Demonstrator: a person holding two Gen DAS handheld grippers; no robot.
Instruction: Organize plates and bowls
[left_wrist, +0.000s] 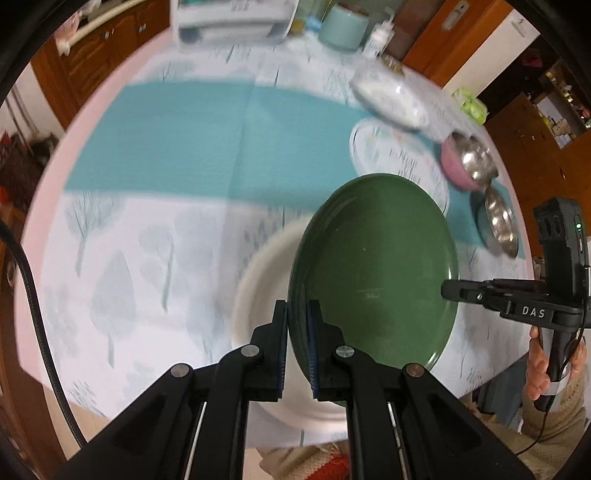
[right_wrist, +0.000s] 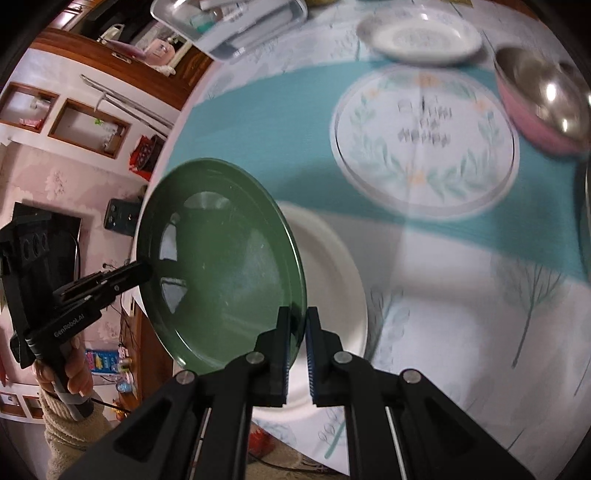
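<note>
Glossy dark-green plate (left_wrist: 373, 266) (shallow, round), seemingly above a white plate (right_wrist: 332, 280), rim clenched by both grippers.

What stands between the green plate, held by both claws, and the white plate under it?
Nothing visible. The green plate hangs tilted, clamped at opposite rims by the left claw and right claw. The white plate shows bare where visible; the rest is hidden behind it.
</note>
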